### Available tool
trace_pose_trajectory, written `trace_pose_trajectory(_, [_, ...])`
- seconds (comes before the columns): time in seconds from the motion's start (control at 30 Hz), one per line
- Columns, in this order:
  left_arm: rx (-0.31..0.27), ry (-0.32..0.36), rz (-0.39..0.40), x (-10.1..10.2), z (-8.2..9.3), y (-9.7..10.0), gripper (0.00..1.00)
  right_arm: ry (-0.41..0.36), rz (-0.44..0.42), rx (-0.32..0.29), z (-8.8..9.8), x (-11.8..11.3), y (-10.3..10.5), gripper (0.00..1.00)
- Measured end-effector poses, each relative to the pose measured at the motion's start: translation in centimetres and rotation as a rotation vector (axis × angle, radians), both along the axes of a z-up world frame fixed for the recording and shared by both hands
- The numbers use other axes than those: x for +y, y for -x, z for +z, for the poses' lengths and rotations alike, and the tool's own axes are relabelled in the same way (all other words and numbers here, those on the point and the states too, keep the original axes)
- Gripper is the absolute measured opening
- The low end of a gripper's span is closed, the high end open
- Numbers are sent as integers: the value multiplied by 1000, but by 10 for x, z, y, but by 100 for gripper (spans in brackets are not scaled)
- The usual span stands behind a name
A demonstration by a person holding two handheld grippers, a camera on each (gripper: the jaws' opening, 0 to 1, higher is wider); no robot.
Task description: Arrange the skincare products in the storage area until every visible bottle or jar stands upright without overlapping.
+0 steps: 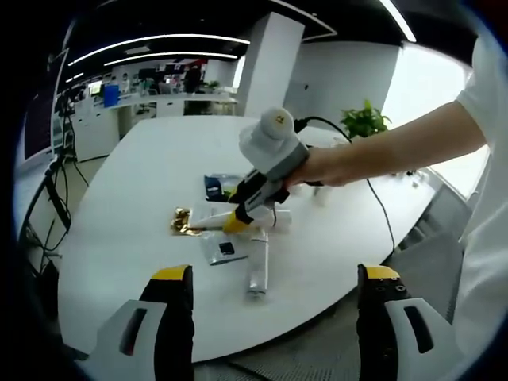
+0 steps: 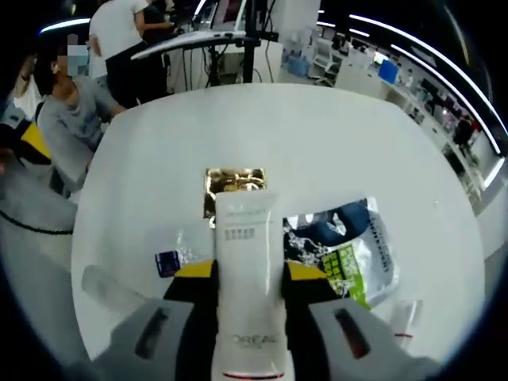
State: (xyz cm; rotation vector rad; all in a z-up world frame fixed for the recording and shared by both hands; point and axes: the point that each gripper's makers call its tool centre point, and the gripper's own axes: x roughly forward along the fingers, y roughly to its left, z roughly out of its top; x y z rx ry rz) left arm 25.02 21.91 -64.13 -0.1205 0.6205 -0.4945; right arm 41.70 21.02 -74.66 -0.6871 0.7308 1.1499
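now right gripper [image 2: 248, 282] clamping flat white plastic tube [image 2: 248, 270], crinkled gold foil sachet [image 2: 234, 184] beyond

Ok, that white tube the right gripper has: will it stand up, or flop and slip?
The white tube looks like soft plastic, so the right gripper, shut across its middle, may dent it rather than slip. It is long and narrow, so stood on its cap on the table it would probably tip easily. Likely light.
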Motion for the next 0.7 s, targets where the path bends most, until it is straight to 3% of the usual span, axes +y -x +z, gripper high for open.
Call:
trace_pose_trajectory(0.5, [8, 11, -4, -2, 2, 1, 82, -118, -23, -60, 28, -8, 6, 31])
trace_pose_trajectory(0.7, [9, 10, -1, -1, 2, 1, 82, -142, -31, -76, 36, -23, 11, 31])
